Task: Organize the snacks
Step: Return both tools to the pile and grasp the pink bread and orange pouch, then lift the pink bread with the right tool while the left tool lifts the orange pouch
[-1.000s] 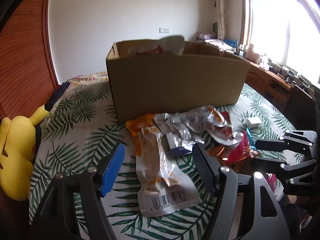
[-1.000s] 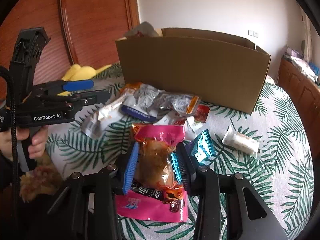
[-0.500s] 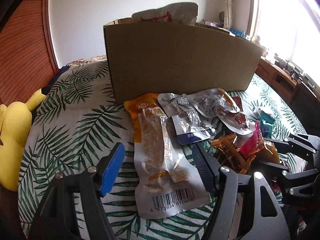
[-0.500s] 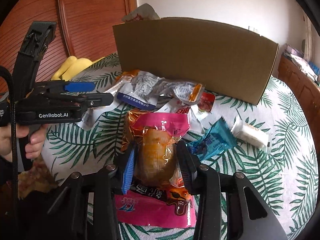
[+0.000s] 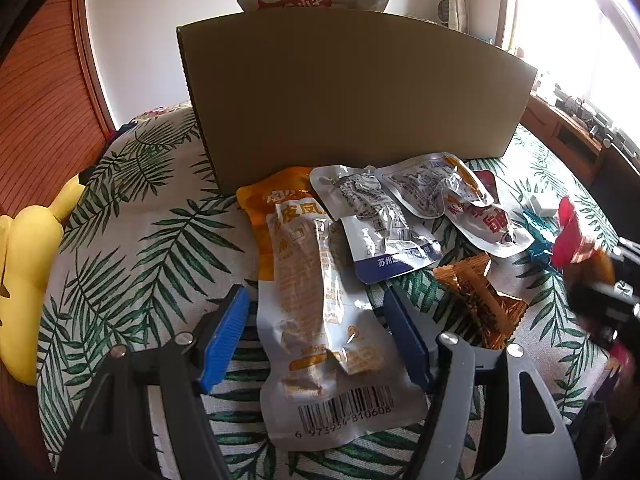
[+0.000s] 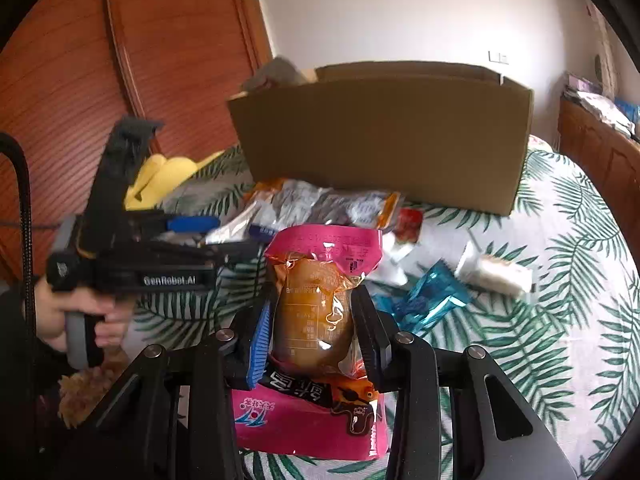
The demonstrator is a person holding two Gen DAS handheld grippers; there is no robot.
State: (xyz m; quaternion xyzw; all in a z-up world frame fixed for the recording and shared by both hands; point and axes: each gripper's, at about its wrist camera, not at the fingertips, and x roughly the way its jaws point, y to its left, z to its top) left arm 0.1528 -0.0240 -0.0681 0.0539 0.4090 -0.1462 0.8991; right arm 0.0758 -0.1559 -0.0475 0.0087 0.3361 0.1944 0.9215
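The box [image 5: 352, 104] hides its snacks, the left claw [image 5: 316, 344] is closing around an orange packet [image 5: 320, 312] it has dropped toward, and the right claw [image 6: 316, 340] squeezes a now lifted pink packet [image 6: 320, 312].

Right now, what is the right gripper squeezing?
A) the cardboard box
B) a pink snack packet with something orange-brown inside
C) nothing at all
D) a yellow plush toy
B: in the right wrist view, the right gripper has both fingers pressed on the pink snack packet, lifted off the leaf-print cloth.

R claw [image 6: 314, 330] clamps pink snack pack [image 6: 320, 308] before cardboard box [image 6: 384, 132].
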